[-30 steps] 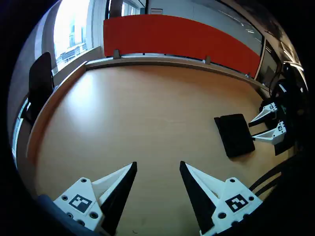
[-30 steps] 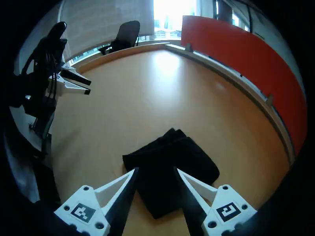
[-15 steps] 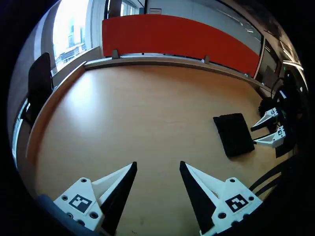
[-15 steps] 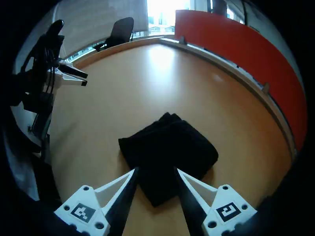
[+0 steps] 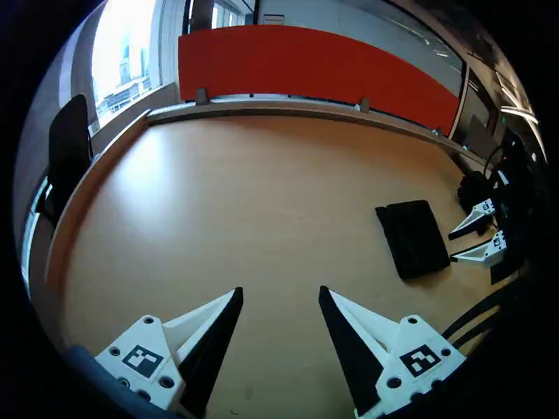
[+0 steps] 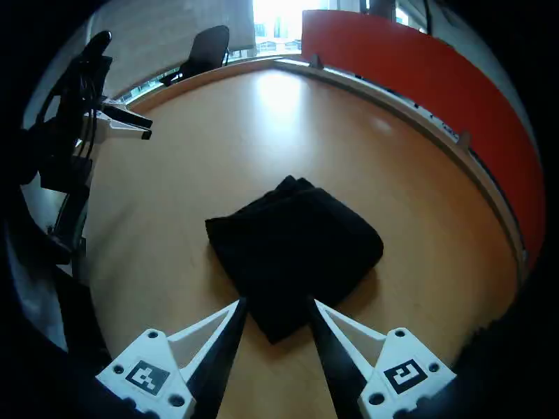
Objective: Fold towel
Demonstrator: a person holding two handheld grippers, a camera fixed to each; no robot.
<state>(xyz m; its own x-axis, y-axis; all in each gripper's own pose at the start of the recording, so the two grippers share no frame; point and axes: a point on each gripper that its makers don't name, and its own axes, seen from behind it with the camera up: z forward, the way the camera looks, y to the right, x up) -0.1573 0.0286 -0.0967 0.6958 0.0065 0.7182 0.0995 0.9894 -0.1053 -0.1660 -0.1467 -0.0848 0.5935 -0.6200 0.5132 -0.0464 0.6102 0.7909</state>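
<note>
A black towel (image 6: 293, 255) lies folded into a thick rectangle on the wooden table (image 6: 209, 167). In the right gripper view my right gripper (image 6: 277, 304) stands open just short of the towel's near corner, which pokes between the fingertips without touching them. In the left gripper view the same towel (image 5: 412, 237) sits far to the right, and the right gripper (image 5: 467, 244) shows beyond it. My left gripper (image 5: 279, 293) is open over bare wood with nothing between its fingers. Seen from the right gripper view, the left gripper (image 6: 147, 129) is at the far left.
A red partition (image 5: 314, 66) runs along the table's far edge. A black office chair (image 5: 66, 153) stands at the left by the windows. Cables and a dark stand (image 6: 66, 160) sit at the table's near left side in the right gripper view.
My right gripper has drawn back from the towel, which now lies farther ahead of the fingertips instead of under them. The left gripper has barely moved.
</note>
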